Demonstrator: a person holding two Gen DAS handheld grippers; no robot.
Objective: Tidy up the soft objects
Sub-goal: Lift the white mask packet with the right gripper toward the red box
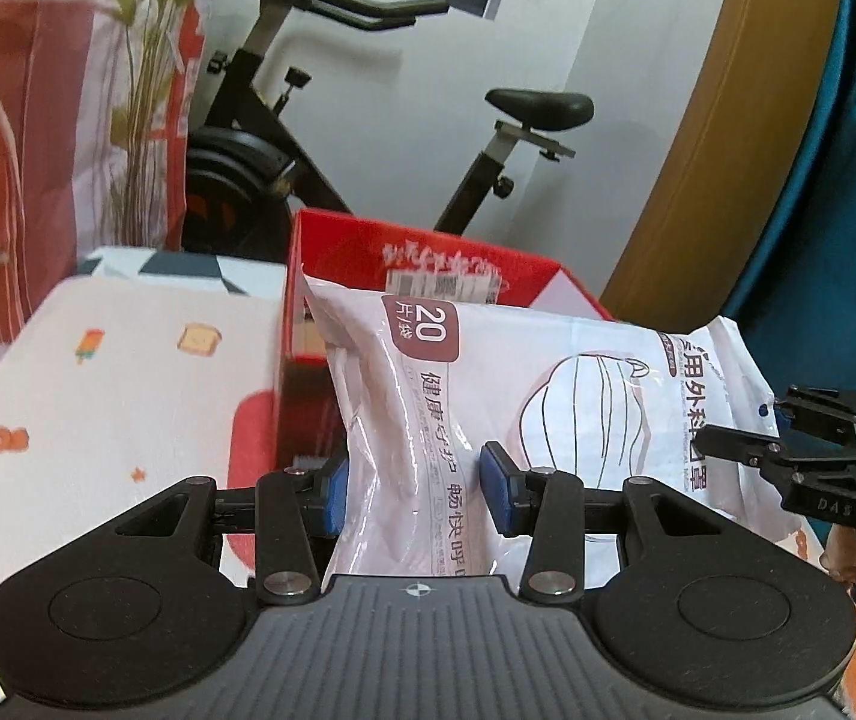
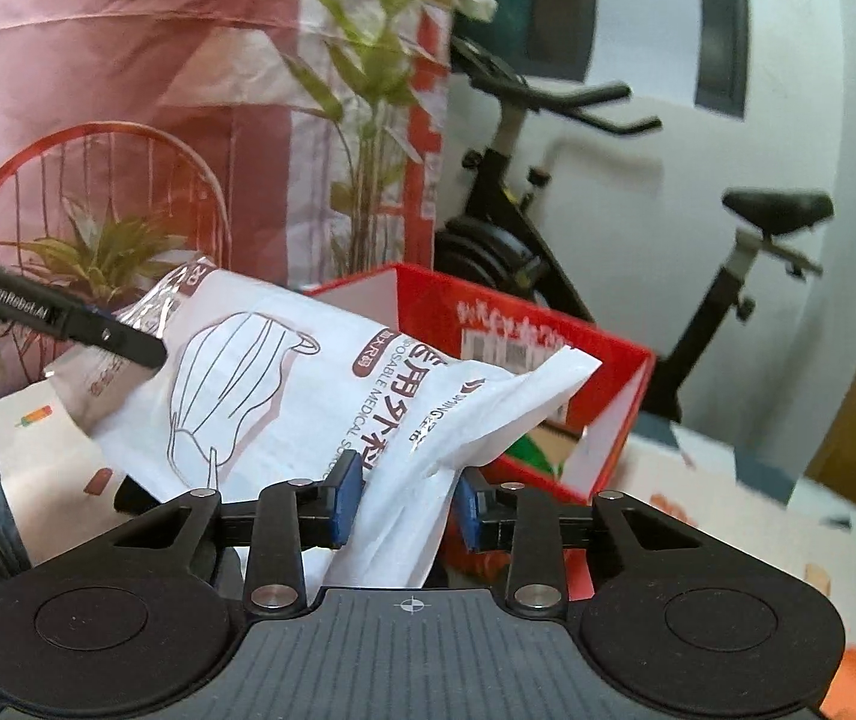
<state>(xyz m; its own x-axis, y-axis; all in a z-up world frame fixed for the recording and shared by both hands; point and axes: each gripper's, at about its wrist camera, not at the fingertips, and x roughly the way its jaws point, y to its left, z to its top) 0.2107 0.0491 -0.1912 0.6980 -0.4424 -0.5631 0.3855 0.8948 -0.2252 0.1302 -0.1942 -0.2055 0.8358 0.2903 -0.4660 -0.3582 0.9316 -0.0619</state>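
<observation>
A white plastic pack of medical masks [image 1: 548, 396] with a mask drawing and dark red print hangs between both grippers, above the table and just in front of an open red box [image 1: 428, 264]. My left gripper [image 1: 413, 489] is shut on one end of the pack. My right gripper [image 2: 407, 501] is shut on the other, crumpled end of the pack [image 2: 284, 384]. The right gripper also shows at the right edge of the left wrist view [image 1: 812, 450]. The red box [image 2: 524, 330] stands open behind the pack.
The table [image 1: 116, 396] has a white cloth with small food prints. Behind it stand a black exercise bike [image 1: 308, 138], a red and pink bag with plant print [image 1: 38, 120], a wooden door frame and a teal curtain [image 1: 836, 192].
</observation>
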